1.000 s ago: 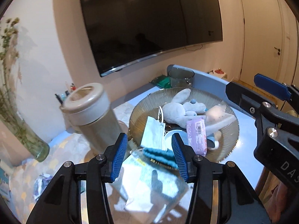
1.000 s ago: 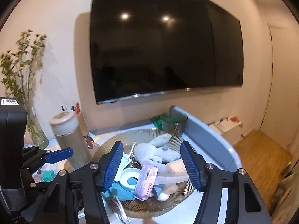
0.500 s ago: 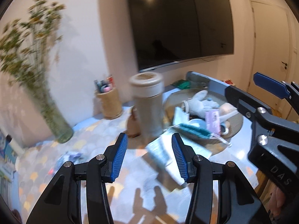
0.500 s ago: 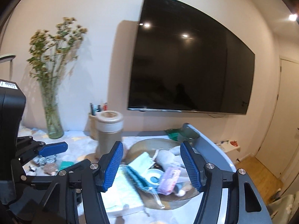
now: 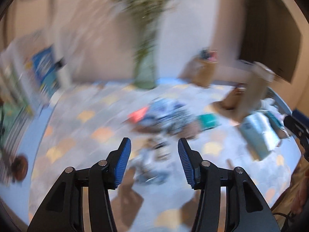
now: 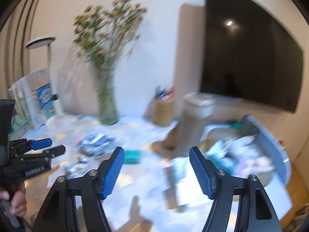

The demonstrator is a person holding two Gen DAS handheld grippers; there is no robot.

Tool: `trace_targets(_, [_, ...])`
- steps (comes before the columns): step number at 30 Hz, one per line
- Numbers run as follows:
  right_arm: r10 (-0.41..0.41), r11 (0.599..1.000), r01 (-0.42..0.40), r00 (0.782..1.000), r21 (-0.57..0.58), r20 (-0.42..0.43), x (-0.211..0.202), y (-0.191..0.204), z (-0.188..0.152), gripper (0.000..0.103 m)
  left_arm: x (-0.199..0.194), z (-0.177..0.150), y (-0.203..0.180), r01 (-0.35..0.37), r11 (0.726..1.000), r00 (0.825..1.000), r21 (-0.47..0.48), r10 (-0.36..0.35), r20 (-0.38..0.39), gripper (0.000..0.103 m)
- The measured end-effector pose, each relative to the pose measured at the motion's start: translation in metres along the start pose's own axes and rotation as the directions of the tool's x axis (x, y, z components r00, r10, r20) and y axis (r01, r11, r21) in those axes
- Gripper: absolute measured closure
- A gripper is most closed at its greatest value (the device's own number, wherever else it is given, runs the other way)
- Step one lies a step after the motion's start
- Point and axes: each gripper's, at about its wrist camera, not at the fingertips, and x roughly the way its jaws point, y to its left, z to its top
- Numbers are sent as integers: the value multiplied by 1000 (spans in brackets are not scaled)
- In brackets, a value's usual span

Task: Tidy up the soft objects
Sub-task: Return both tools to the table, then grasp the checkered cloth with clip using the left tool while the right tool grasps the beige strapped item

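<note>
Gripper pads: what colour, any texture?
Blue with fine ribbing, on both the left gripper and right gripper; sharpest in the right wrist view.

My left wrist view is smeared all over: the pile of small things point(image 5: 166, 114) at centre is only red, blue and dark streaks I cannot name. In my right wrist view the bowl point(image 6: 270, 176) at the right blurs into pale shapes. The television point(image 6: 249, 58) runs off the upper right edge.
</note>
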Motion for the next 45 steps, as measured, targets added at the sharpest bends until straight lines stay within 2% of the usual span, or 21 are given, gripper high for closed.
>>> trace_targets(4, [133, 991, -129, 985, 40, -112, 37, 25, -12, 33, 4, -20, 66, -69, 989, 997, -127, 66, -29, 53])
trace_targets(7, [230, 972, -215, 952, 94, -201, 66, 42, -24, 33, 10, -32, 101, -84, 977, 995, -193, 74, -62, 53])
trace_targets(8, [269, 961, -246, 935, 124, -232, 77, 46, -29, 33, 14, -35, 109, -88, 974, 995, -207, 74, -73, 53])
trace_targets(11, [342, 936, -299, 898, 187, -278, 102, 55, -43, 33, 27, -50, 133, -118, 965, 990, -234, 96, -104, 53])
trace_targets(16, [346, 935, -297, 886, 195, -309, 129, 69, -65, 33, 52, -70, 146, -145, 961, 979, -234, 106, -172, 53])
trace_targets(18, [337, 939, -289, 881, 187, -333, 137, 74, -71, 33, 51, -71, 141, -156, 966, 981, -207, 127, -147, 51])
trace_targets(20, [330, 942, -285, 876, 177, -350, 142, 78, -73, 33, 53, -71, 136, -159, 972, 979, -175, 133, -152, 43])
trace_targets(22, [339, 939, -294, 873, 177, -350, 145, 81, -73, 33, 53, -72, 132, -174, 974, 977, -148, 152, -152, 43])
trace_targets(25, [350, 936, -306, 867, 177, -354, 149, 86, -71, 33, 51, -69, 123, -155, 981, 979, -116, 137, -152, 43])
trace_targets(26, [361, 932, -315, 860, 181, -361, 151, 88, -69, 33, 49, -68, 120, -131, 985, 982, -117, 112, -153, 43])
trace_targets(27, [375, 926, -327, 851, 189, -367, 151, 90, -67, 33, 46, -66, 113, -75, 989, 987, -125, 56, -148, 43])
trace_targets(29, [415, 909, -359, 824, 211, -385, 153, 95, -60, 33, 43, -62, 98, 7, 993, 991, -117, -23, -133, 43])
trace_targets(31, [449, 893, -391, 801, 222, -395, 155, 101, -52, 33, 43, -58, 79, 58, 995, 990, -76, -67, -124, 43])
trace_targets(32, [456, 890, -400, 795, 221, -399, 157, 104, -48, 33, 44, -57, 69, 78, 996, 989, -53, -84, -122, 43])
trace_targets(35, [450, 893, -409, 795, 187, -407, 167, 116, -39, 33, 51, -55, 37, 129, 991, 982, 26, -125, -139, 43])
trace_targets(38, [446, 893, -423, 792, 153, -416, 177, 128, -36, 33, 61, -53, 15, 138, 987, 980, 77, -125, -155, 43])
trace_targets(43, [467, 882, -440, 773, 167, -430, 198, 136, -39, 38, 78, -52, -3, 122, 986, 979, 115, -101, -179, 43])
trace_targets(45, [453, 889, -430, 777, 156, -438, 205, 138, -40, 41, 80, -52, -4, 120, 986, 980, 116, -98, -175, 43])
